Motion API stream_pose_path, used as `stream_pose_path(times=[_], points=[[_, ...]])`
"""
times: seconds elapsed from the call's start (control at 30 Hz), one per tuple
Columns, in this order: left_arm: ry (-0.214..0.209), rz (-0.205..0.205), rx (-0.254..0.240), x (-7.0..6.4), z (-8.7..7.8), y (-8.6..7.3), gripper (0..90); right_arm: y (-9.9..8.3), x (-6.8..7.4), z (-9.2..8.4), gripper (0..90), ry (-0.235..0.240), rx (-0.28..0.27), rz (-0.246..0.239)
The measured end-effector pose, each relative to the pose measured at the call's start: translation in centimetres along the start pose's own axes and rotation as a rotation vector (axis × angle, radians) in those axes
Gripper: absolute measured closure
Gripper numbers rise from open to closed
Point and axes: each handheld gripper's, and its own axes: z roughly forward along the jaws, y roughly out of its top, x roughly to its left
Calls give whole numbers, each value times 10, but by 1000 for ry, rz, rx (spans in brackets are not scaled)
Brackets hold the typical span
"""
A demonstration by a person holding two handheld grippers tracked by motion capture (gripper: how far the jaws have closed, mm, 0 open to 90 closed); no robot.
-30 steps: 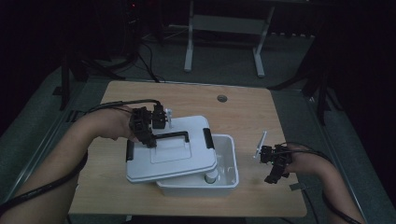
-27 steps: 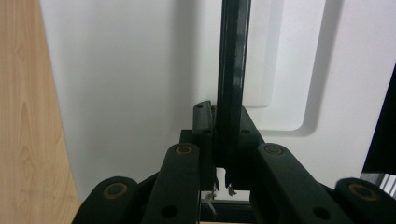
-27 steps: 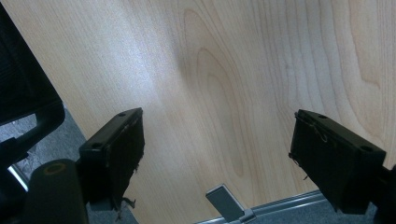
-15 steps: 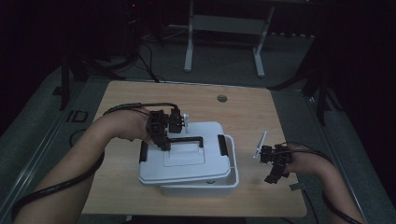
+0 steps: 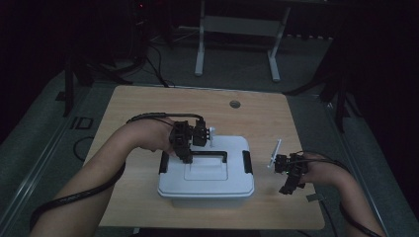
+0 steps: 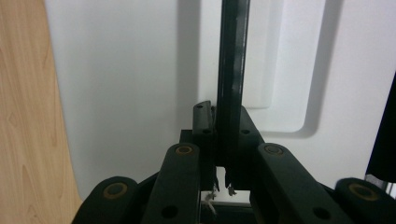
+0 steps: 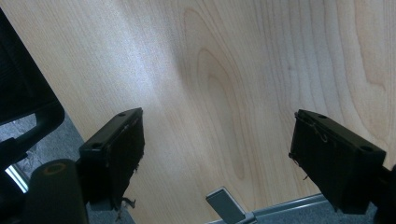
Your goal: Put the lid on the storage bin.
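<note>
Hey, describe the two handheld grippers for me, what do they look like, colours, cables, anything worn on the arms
Both grippers, left gripper and right gripper, are black, built of flat linkage bars with brass-coloured pivot pins. Each ends in two blocky black jaws, frayed at the pad edges. A thick black cable trails from each along the forearm. A small white post stands up from each body. The forearms are bare, with no sleeves or gloves in sight.

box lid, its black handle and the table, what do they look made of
Box lid: probably plastic, white, smooth and matt, with moulded rounded recesses. Handle: seemingly hard black plastic, faintly glossy along its edge, clamped by the left gripper. Table: wood or a wood-look laminate, pale with visible grain rings.
</note>
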Motion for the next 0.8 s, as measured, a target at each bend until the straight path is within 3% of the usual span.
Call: stream_pose_path(times=[0.2, 0.3, 0.5, 0.8], points=[[3, 16, 0, 1, 4, 5, 838, 0, 0, 0, 172, 1, -3, 0], [-2, 25, 23, 2, 12, 11, 838, 0, 0, 0, 172, -1, -7, -3], [2, 0, 30, 9, 18, 9, 838, -1, 0, 3, 172, 3, -6, -6], [-14, -1, 21, 15, 28, 10, 838, 0, 0, 4, 172, 9, -4, 1]])
